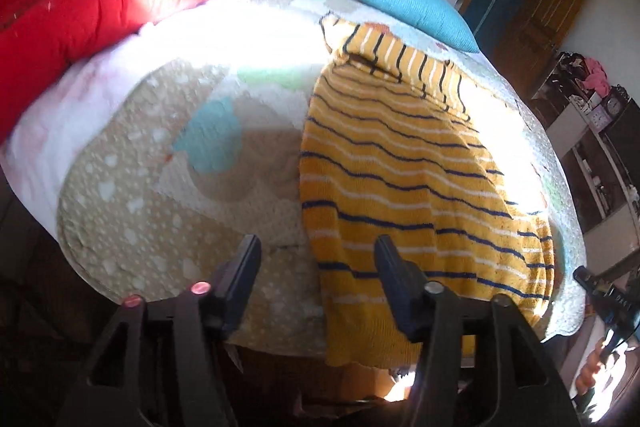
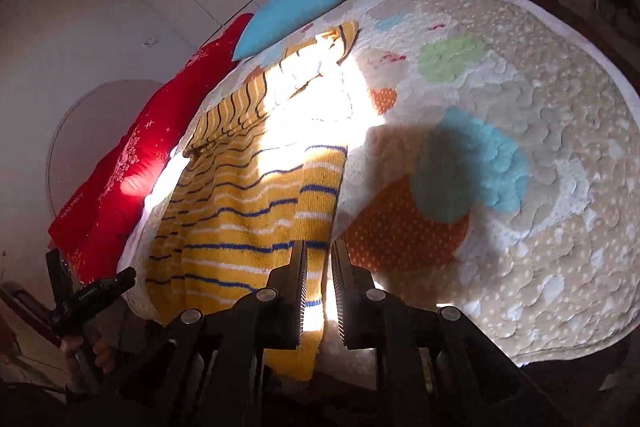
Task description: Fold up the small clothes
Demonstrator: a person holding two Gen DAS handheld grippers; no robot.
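Note:
A yellow knit sweater (image 1: 404,179) with navy and white stripes lies flat on the quilted bed cover, its hem hanging over the near edge. It also shows in the right wrist view (image 2: 248,211). My left gripper (image 1: 316,247) is open, its fingers straddling the sweater's left edge near the hem, empty. My right gripper (image 2: 319,251) has its jaws nearly closed with a narrow gap, above the sweater's right edge near the hem; nothing is visibly clamped. The right gripper also shows at the edge of the left wrist view (image 1: 600,291).
A patterned quilt (image 1: 168,211) covers the bed. A red pillow (image 1: 100,3) and a blue pillow (image 1: 420,7) lie at the far side. Shelves with clocks (image 1: 592,115) stand at the right. The other gripper and a hand (image 2: 84,303) are at the left.

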